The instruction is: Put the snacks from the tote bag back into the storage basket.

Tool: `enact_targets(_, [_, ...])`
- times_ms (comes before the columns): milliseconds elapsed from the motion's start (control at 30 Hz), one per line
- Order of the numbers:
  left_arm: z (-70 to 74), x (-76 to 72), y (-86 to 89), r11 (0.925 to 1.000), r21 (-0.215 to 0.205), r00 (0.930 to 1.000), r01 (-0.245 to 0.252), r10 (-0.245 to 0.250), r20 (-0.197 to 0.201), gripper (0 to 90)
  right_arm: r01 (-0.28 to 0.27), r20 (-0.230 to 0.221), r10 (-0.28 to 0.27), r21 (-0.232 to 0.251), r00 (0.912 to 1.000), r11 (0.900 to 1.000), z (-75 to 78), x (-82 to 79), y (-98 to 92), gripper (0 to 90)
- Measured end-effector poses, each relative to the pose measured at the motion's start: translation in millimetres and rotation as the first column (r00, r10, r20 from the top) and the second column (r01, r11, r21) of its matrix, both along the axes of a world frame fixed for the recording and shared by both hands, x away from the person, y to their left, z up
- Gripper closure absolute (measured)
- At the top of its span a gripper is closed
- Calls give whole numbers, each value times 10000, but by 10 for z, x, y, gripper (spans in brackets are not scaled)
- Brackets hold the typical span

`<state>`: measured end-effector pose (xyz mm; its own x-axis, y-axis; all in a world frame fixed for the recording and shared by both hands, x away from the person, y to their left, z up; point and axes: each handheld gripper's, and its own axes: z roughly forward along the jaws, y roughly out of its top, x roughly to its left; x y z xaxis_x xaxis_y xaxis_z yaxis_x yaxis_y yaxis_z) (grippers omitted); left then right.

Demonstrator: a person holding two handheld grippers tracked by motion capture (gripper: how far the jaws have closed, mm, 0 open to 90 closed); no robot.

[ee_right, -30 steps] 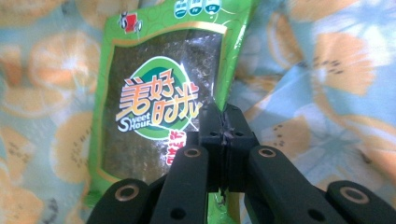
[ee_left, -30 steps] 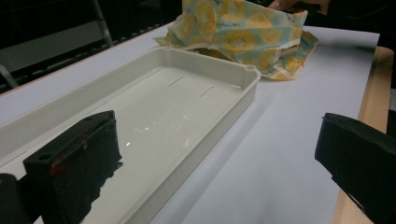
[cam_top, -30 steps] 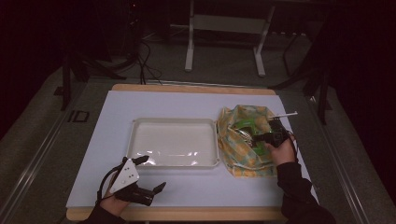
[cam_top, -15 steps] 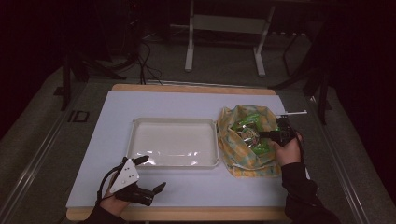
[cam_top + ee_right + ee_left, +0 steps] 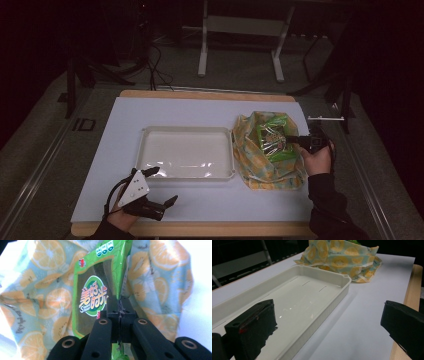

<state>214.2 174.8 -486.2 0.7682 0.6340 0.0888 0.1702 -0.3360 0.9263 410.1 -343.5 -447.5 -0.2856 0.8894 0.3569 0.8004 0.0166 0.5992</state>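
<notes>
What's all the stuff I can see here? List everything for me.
snack packet: one, green, pinched at its edge by the right claw, over the open bag
bag: one, pale blue with orange-slice print, right side of the table
tray: one, white, empty, middle of the table
sheet: one, white, covering the table top
table: one, wooden edge
metal stand: one, grey, on the floor behind the table
right claw: one, black, shut on the snack packet
left claw: one, black, open, at the tray's near left corner
</notes>
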Motion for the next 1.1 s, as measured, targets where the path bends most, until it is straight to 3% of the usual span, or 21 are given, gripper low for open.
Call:
enact_targets(867, [-3, 2, -11, 10000, 51, 10000, -2, 2, -10, 4, 412, 383, -441, 734, 9983, 9964, 249, -190, -307, 890])
enact_targets(1100, [-2, 2, -9, 10000, 27, 10000, -17, 17, -3, 4, 483, 463, -519, 746, 9976, 9960, 329, -250, -383, 890])
